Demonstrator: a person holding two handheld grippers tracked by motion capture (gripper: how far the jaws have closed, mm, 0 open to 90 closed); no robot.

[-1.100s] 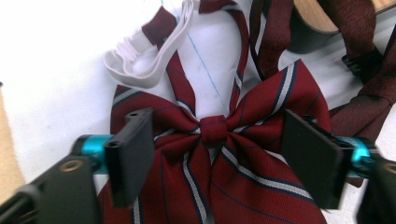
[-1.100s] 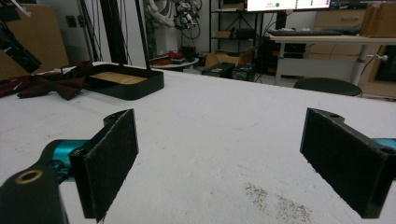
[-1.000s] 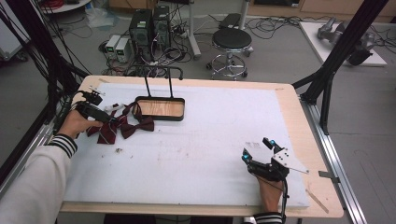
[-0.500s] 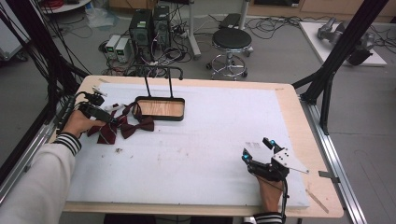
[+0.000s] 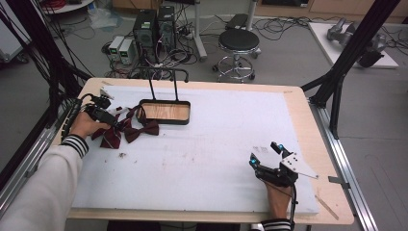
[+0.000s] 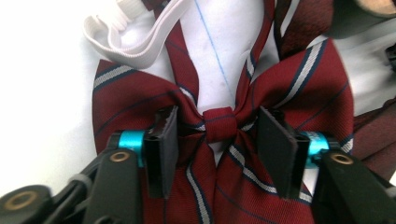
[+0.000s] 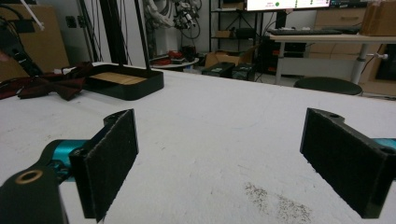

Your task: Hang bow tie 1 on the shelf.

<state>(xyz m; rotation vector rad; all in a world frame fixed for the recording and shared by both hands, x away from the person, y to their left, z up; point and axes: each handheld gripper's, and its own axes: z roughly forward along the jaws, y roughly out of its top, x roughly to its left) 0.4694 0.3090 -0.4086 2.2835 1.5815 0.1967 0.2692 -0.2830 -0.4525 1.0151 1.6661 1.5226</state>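
Observation:
A dark red striped bow tie with a white elastic band lies flat on the white mat at the table's left. My left gripper points down on it. Its jaws have just been closing and now stand either side of the centre knot, with a small gap each side, so the pads are not pressing on the knot. A second, darker bow tie lies just to its right. My right gripper rests open near the front right, with only bare mat between its pads.
A black tray stand with a wooden floor and a tall wire hoop sits behind the bow ties, also seen far off in the right gripper view. The white mat covers most of the wooden table. Dark crumbs dot the mat.
My left gripper's jaws have drawn closer together over the striped bow tie, and the hand has barely shifted. The right hand and gripper have not moved.

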